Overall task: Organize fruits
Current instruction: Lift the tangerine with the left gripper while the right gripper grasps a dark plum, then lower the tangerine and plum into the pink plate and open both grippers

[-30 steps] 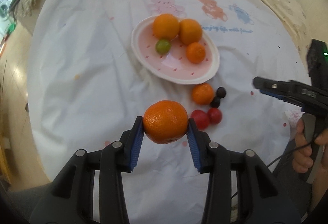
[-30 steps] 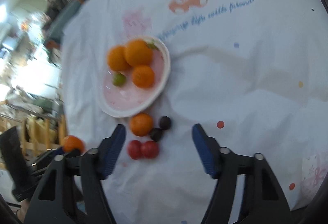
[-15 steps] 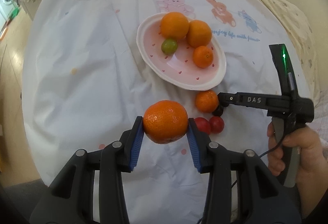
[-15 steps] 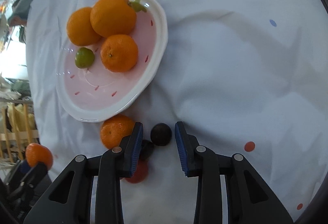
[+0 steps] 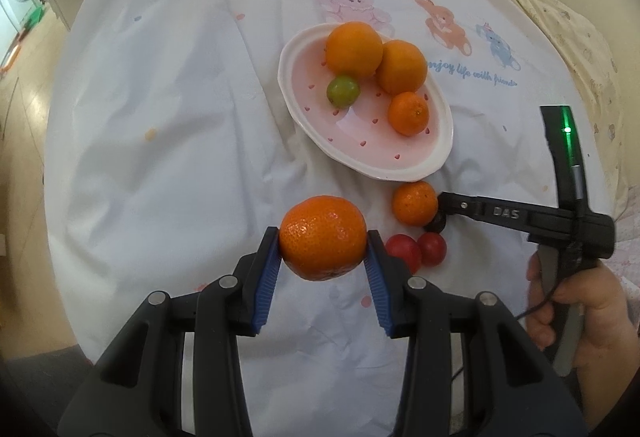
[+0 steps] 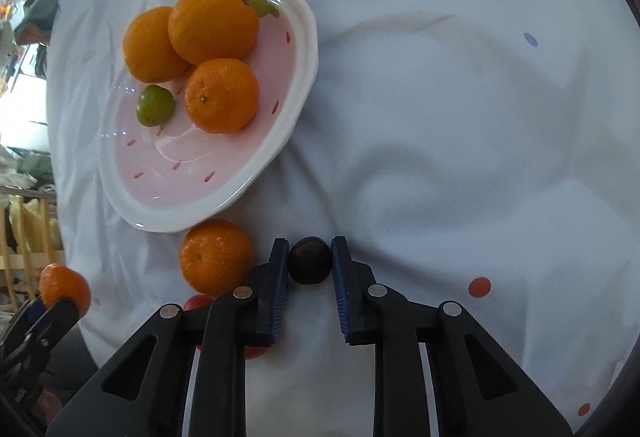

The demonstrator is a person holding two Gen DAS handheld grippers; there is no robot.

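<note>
My left gripper (image 5: 323, 245) is shut on a large orange (image 5: 322, 237) and holds it above the white cloth, near side of the pink plate (image 5: 312, 121). The plate holds three oranges (image 5: 354, 49) and a green fruit (image 5: 343, 90). My right gripper (image 6: 310, 261) is closed around a small dark fruit (image 6: 310, 260) on the cloth just below the plate (image 6: 280, 141). A loose orange (image 6: 216, 257) lies to its left; red fruits (image 5: 404, 251) lie beside it. The right gripper (image 5: 442, 205) also shows in the left wrist view.
A white cloth (image 6: 460, 117) with cartoon animal prints and blue lettering covers the table. A cream patterned cloth (image 5: 568, 21) lies at the far right. Floor and furniture (image 5: 24, 17) show beyond the left table edge.
My right gripper has come down beside the plate and narrowed its jaws around the dark fruit. My left gripper still holds the orange, with the plate now closer.
</note>
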